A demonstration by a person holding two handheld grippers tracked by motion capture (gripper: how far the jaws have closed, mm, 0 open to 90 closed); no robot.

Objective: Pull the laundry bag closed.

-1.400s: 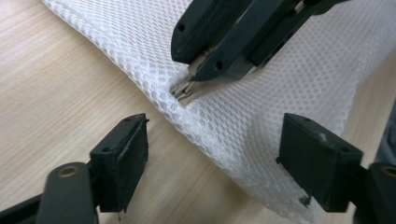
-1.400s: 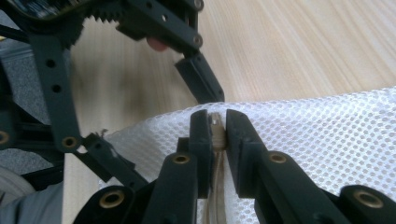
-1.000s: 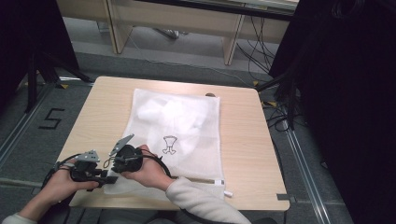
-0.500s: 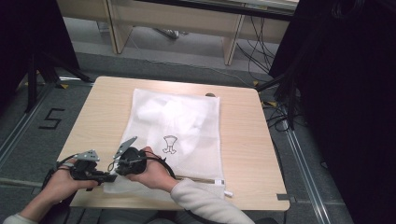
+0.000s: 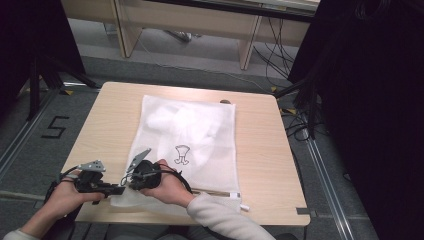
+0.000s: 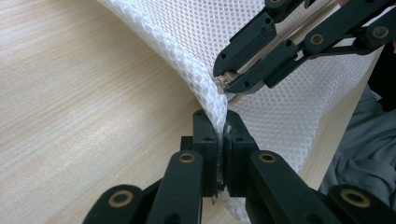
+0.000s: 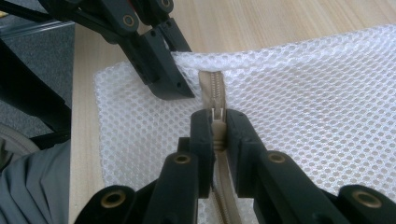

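A white mesh laundry bag [image 5: 200, 135] lies flat on the wooden table [image 5: 260, 150], with a beige zipper [image 5: 215, 191] along its near edge. In the left gripper view my left gripper [image 6: 219, 123] is shut on the bag's mesh edge [image 6: 201, 42] at the near left corner. The right gripper [image 6: 224, 81] reaches in just beyond it. In the right gripper view my right gripper [image 7: 215, 116] is shut on the zipper pull [image 7: 216, 128], and the zipper tape [image 7: 212, 84] runs ahead to the left gripper [image 7: 180, 88]. Both grippers [image 5: 122, 186] meet at that corner in the high view.
The bag holds something white and soft [image 5: 175, 117] and bears a small black print [image 5: 182, 154]. A person's sleeve [image 5: 220, 220] lies over the near table edge. The floor at left carries a "5" mark [image 5: 55, 127]. Cables [image 5: 295, 120] trail at the far right.
The right gripper has slid slightly toward the near table edge and the left gripper. The left hand has stayed in place.
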